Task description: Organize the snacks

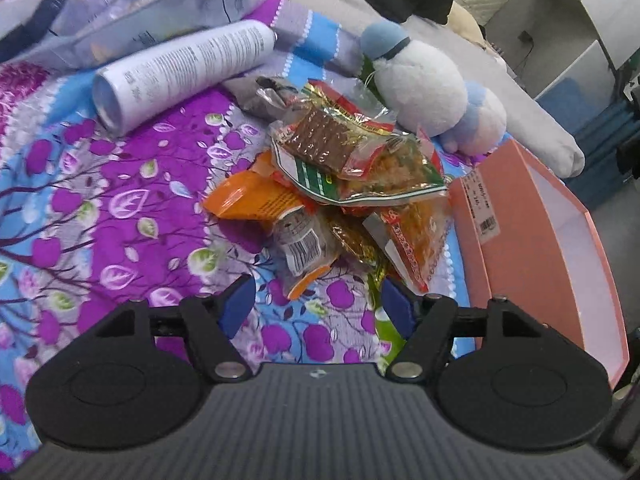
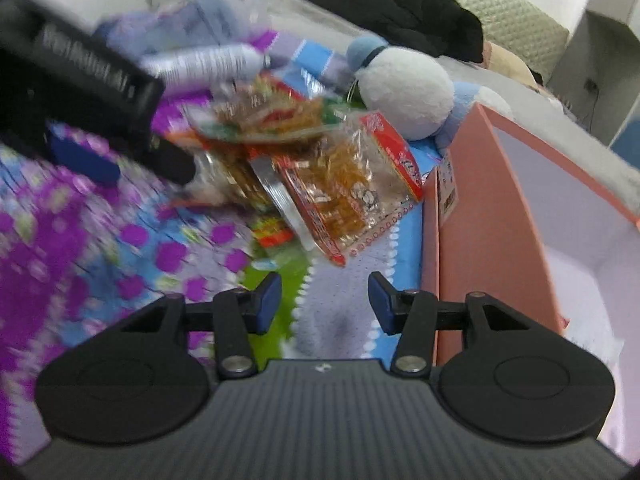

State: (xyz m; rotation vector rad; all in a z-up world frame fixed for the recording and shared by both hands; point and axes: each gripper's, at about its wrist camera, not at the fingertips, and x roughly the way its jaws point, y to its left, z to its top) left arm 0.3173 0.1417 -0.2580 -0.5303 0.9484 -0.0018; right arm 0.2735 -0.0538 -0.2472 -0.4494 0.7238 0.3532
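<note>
A pile of snack packets [image 1: 340, 184] lies on a purple and blue flowered bedspread [image 1: 120, 208]. It holds an orange packet [image 1: 256, 200], a clear packet with a brown biscuit [image 1: 324, 140] and a red-edged packet of golden strips [image 2: 348, 184]. A pink open box [image 1: 552, 248] stands right of the pile; in the right wrist view [image 2: 492, 216] its white inside shows. My left gripper [image 1: 318, 300] is open and empty just before the pile. My right gripper [image 2: 324, 294] is open and empty, a little short of the red-edged packet, beside the box. The left gripper [image 2: 80, 92] shows blurred at the left.
A white tube-shaped bottle [image 1: 180, 68] lies behind the pile. A white and blue plush toy [image 1: 424, 88] sits at the back right, next to the box. Plastic bags [image 1: 132, 16] and black clothing [image 2: 400, 4] lie further back.
</note>
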